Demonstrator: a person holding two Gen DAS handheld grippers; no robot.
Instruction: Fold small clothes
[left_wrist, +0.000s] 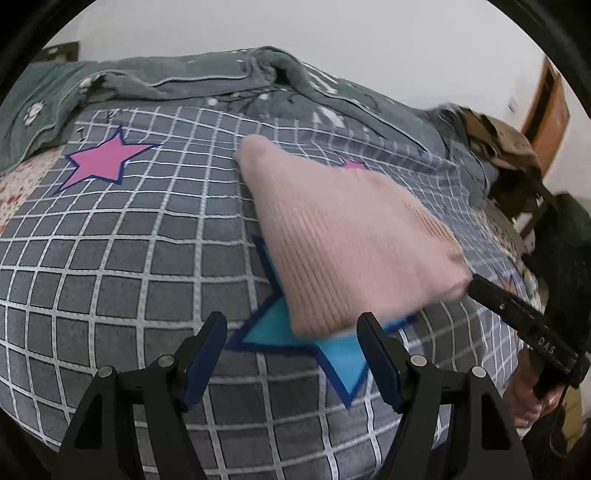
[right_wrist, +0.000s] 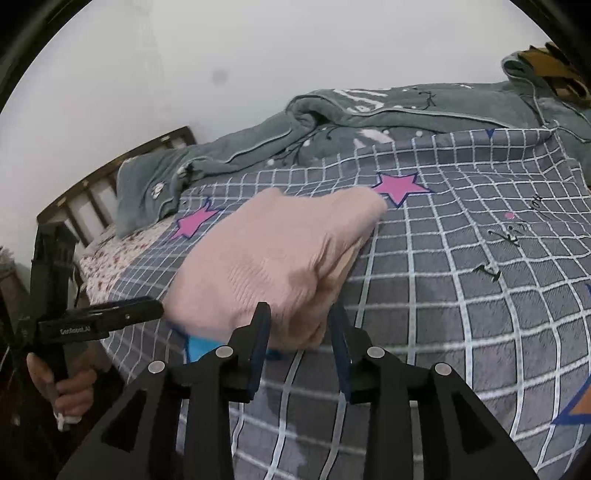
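grey checked bedspread (left_wrist: 110, 266) holds pink knit (left_wrist: 343, 236); both grippers' fingers released.

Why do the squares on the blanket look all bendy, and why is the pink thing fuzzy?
Left wrist view: the fisheye lens bows the grey checked blanket lines, with dark corners around the round picture; the pink ribbed knit garment smears at its lower edge from motion. Right wrist view: the same bowing, soft even light, and the garment looks slightly blurred.
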